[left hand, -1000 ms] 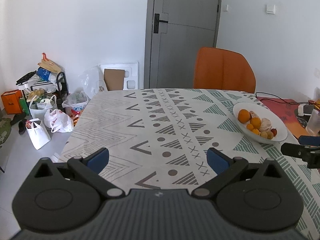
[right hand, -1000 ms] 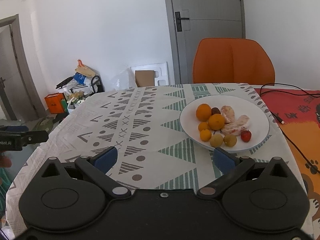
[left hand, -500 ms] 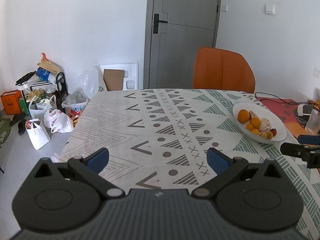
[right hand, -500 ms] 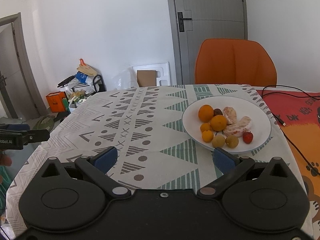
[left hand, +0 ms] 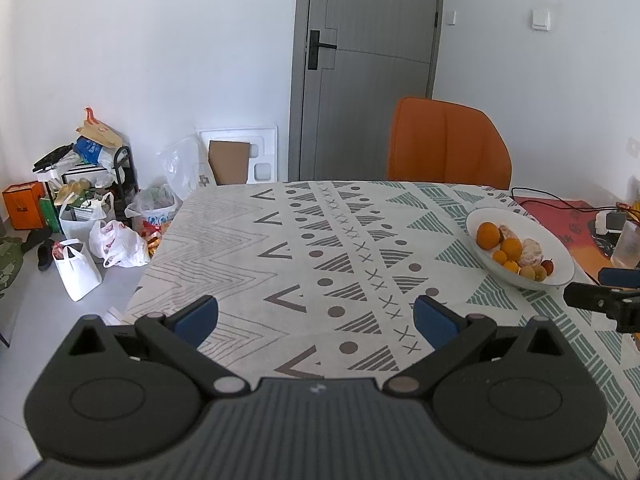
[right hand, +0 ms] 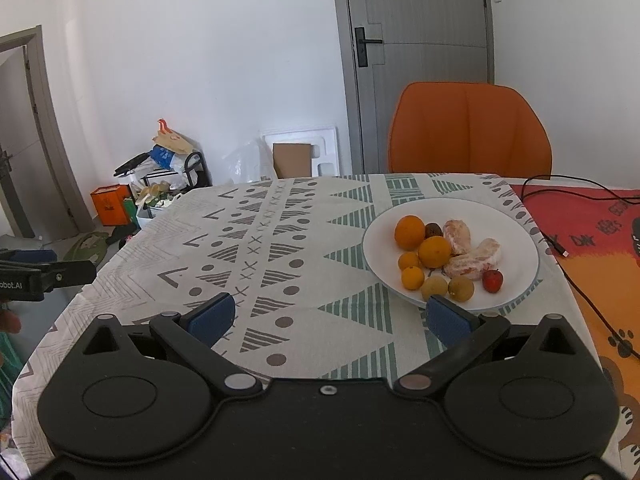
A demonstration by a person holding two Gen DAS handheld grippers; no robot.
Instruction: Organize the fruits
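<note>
A white plate [right hand: 516,236] on the patterned tablecloth holds several fruits: oranges [right hand: 409,232], small tangerines, peeled citrus pieces [right hand: 474,260], brownish round fruits and a small red fruit [right hand: 492,280]. The plate also shows at the right in the left wrist view [left hand: 560,248]. My right gripper [right hand: 327,318] is open and empty, just in front of the plate's near-left rim. My left gripper [left hand: 316,318] is open and empty over the tablecloth, well left of the plate.
An orange chair [right hand: 470,128] stands behind the table. A red-orange mat [right hand: 592,240] with a black cable lies right of the plate. A glass [left hand: 630,244] stands at far right. Bags and clutter [left hand: 80,224] sit on the floor left.
Both grippers have drawn back slightly from the plate and lifted a little. Both stay open and empty. The fruits have not moved.
</note>
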